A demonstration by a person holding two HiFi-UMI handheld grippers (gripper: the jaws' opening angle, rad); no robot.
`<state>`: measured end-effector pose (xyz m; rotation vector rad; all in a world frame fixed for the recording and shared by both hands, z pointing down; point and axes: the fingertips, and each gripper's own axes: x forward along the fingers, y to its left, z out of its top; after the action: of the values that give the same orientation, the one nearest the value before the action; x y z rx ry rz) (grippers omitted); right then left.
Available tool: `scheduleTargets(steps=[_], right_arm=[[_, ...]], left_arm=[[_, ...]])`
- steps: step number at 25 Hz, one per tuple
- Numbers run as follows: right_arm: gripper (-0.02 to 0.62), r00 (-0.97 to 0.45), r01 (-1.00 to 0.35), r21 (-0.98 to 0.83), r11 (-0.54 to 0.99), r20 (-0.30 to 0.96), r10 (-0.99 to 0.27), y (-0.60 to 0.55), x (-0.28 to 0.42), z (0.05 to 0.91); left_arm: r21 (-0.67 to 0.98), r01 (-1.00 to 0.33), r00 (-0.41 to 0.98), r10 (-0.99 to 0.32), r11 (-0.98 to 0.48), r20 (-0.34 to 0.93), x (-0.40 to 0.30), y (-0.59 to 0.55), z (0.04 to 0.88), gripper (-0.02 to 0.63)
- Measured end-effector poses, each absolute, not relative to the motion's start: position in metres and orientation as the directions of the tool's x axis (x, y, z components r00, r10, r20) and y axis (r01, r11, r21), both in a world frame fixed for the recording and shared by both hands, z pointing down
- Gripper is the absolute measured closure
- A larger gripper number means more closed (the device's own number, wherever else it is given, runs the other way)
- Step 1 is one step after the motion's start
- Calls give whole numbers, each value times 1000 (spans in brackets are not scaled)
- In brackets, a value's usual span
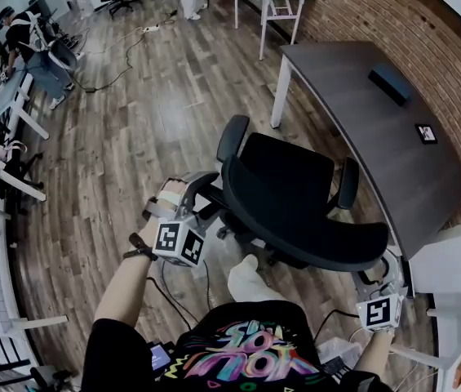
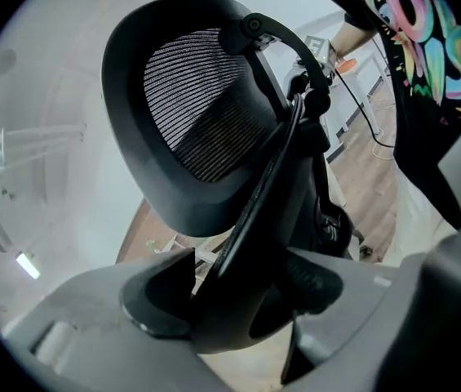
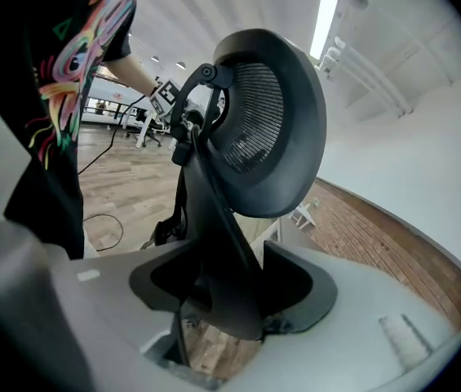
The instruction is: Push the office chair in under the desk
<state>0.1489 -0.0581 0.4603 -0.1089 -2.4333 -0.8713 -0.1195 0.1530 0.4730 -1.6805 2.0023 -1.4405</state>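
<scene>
My left tongs (image 2: 238, 300) and right tongs (image 3: 230, 288) each clamp one end of the chair (image 1: 291, 178) back's rim. The seat faces the desk (image 1: 361, 121), just beside it, not under. Risk, I judge: an uneven push swivels it and the armrest (image 1: 347, 182) catches the desk edge. No containers seen.

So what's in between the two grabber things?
The backrest of the office chair. The head view shows it stretching from the left gripper to the right gripper, each clamped on one side of it.
</scene>
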Motion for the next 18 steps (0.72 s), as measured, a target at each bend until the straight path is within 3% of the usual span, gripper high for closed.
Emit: scheduleTargets(steps=[18], right_arm=[[351, -852, 151, 584, 798, 486, -195, -117, 67, 461]], left_arm=[[-743, -644, -278, -851, -179, 445, -226, 59, 475, 310]])
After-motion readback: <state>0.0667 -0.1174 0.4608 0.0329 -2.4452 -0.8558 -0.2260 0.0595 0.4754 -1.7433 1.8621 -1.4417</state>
